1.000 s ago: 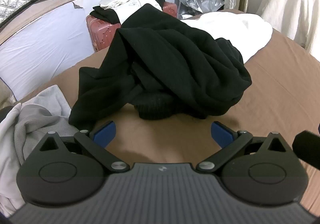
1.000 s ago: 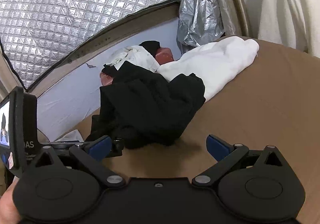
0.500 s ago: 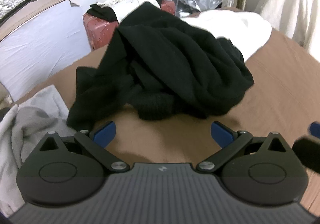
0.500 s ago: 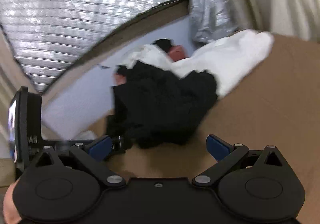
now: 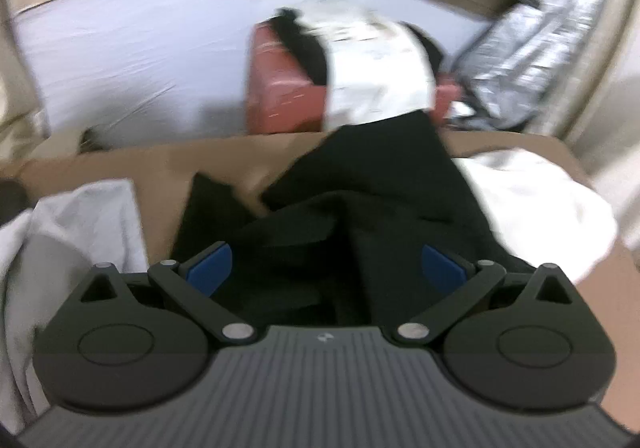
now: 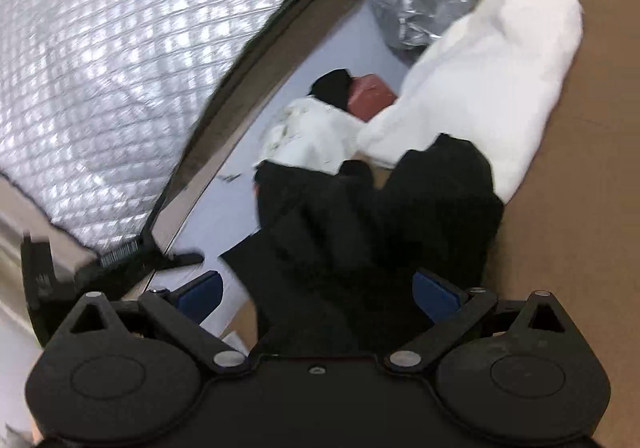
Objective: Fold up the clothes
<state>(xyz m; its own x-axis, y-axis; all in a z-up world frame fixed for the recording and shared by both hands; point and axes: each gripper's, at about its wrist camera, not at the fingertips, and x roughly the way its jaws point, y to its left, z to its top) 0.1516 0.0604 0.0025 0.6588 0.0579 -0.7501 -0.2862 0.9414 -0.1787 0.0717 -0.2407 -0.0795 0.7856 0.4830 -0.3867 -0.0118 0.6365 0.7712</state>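
Black garment (image 5: 360,215) heaped, unfolded; our left gripper (image 5: 326,270) and right gripper (image 6: 318,294) both spread, empty. We count nothing folded.

Light: bright, even indoor light; no hard shadows.
Glare: the quilted foil sheet (image 6: 120,59) throws back white patches.
Blur: both views are smeared by motion, the left wrist view worse; the red suitcase (image 5: 280,87) has soft edges.
Dark areas: the black garment (image 5: 360,215) shows almost no fold detail.
Distortion: fisheye bending curves straight lines near the frame edges.
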